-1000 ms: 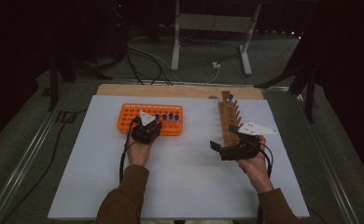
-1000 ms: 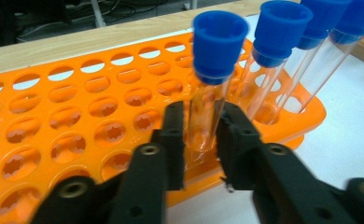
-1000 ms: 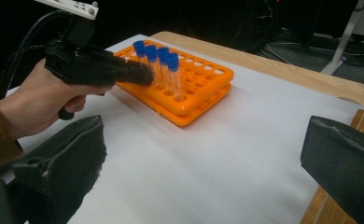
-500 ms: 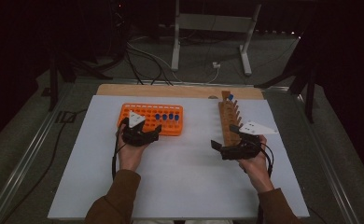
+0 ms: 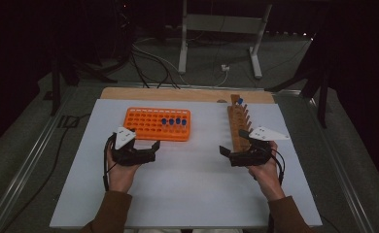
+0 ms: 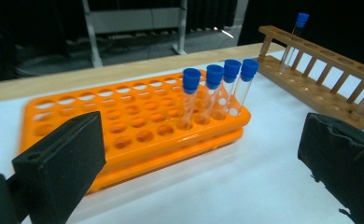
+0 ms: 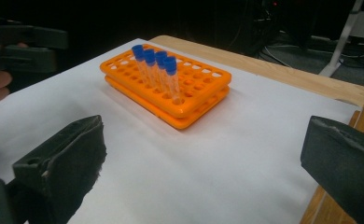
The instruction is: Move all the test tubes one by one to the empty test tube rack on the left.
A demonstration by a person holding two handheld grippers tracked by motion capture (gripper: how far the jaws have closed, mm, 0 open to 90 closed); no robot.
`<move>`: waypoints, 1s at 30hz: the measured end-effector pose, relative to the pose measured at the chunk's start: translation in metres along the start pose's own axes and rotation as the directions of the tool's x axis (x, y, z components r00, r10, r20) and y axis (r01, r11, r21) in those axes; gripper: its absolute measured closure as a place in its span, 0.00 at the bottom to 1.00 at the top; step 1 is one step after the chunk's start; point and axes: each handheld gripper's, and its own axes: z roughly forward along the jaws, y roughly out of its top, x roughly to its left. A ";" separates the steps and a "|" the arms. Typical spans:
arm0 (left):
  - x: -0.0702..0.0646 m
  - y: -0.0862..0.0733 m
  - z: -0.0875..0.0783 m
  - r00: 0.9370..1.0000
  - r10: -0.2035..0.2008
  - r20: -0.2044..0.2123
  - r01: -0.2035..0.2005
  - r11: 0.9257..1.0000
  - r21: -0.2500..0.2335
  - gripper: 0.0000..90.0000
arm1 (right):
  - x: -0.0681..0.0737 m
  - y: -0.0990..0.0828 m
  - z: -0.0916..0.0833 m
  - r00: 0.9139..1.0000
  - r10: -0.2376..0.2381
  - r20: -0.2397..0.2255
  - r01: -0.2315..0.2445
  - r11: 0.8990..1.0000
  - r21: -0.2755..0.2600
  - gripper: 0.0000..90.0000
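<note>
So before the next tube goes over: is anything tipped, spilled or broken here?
Nothing stands out. Four capped tubes stand upright in the orange rack, one tube in the wooden rack. White mat shows no spill. Both grippers, left and right, are open.

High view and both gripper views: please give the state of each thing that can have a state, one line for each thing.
Orange plastic tube rack: flat on the white sheet, mostly empty holes.
Four blue-capped clear tubes: upright in a row in the orange rack, capped.
Brown wooden tube rack: holds one tube.
Single blue-capped tube: upright at the wooden rack's far end.
Left gripper: open, just opened, holds nothing.
Right gripper: open, holds nothing.
</note>
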 end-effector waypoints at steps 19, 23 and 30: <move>0.023 -0.034 -0.074 0.993 -0.014 -0.113 0.003 0.995 -0.103 0.01 | 0.001 0.001 0.000 1.000 -0.007 0.011 0.007 1.000 -0.017 0.00; 0.023 -0.037 -0.072 0.993 -0.012 -0.120 0.002 0.996 -0.091 0.01 | 0.001 0.007 -0.001 1.000 -0.015 0.026 0.016 1.000 -0.026 0.00; 0.023 -0.041 -0.076 0.991 -0.011 -0.136 0.000 0.997 -0.082 0.01 | -0.001 0.027 -0.003 0.998 -0.037 0.051 0.041 0.996 -0.076 0.00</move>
